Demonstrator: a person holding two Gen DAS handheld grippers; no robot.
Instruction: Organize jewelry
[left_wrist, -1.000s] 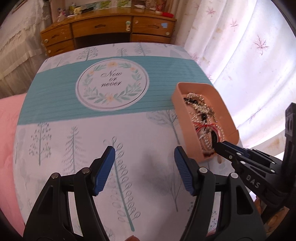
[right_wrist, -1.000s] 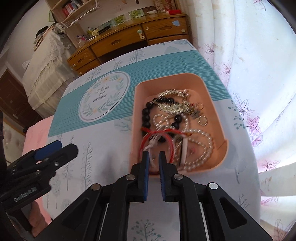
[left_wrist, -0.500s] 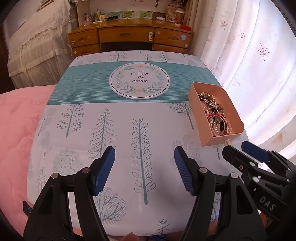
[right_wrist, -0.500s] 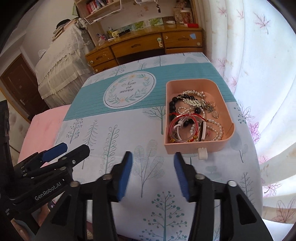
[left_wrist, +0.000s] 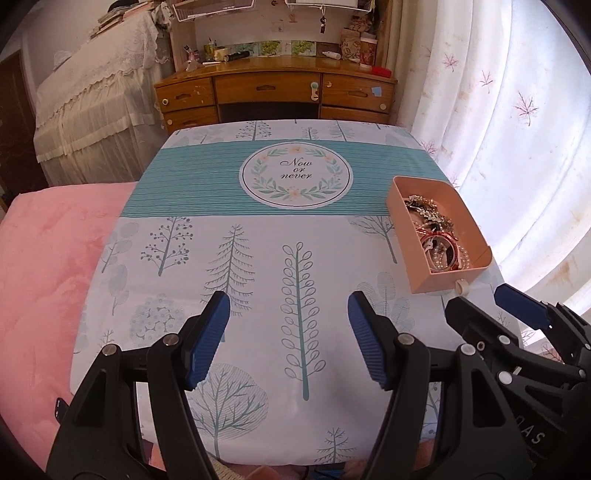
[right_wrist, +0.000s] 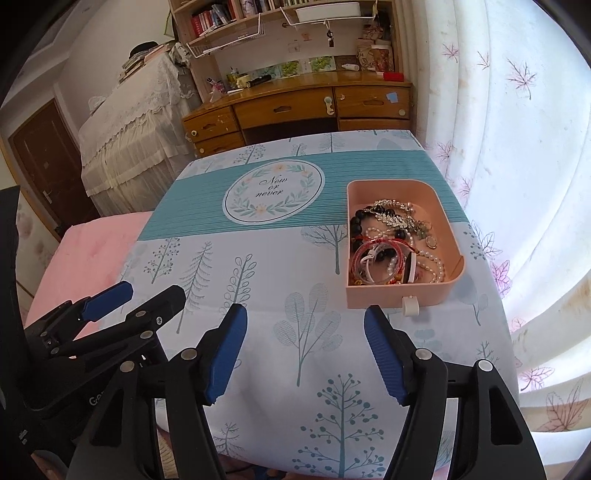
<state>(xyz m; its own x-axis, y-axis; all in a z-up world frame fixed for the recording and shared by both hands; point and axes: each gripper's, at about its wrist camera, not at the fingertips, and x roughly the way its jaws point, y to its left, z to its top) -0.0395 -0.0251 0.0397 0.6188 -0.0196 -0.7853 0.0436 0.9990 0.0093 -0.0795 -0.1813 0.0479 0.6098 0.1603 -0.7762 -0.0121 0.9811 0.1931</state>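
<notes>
Jewelry (right_wrist: 391, 243), a tangle of pearl strands, black beads, red bangles and silver chain, fills the peach plastic tray (right_wrist: 441, 206) on the surface. Light, slippery, snag-prone: pinch one bangle's rim. Left claw (left_wrist: 288, 338) spread, empty; right claw (right_wrist: 304, 350) opening, empty.

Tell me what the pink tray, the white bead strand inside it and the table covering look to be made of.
Pink tray: probably moulded plastic, matte, with smooth thin walls and rounded corners. White bead strand: glossy round beads, pearl-like; real or imitation cannot be told. Table covering: printed cloth or wipe-clean vinyl with tree patterns and a teal band; it lies flat with a soft sheen, which leaves it open.
</notes>
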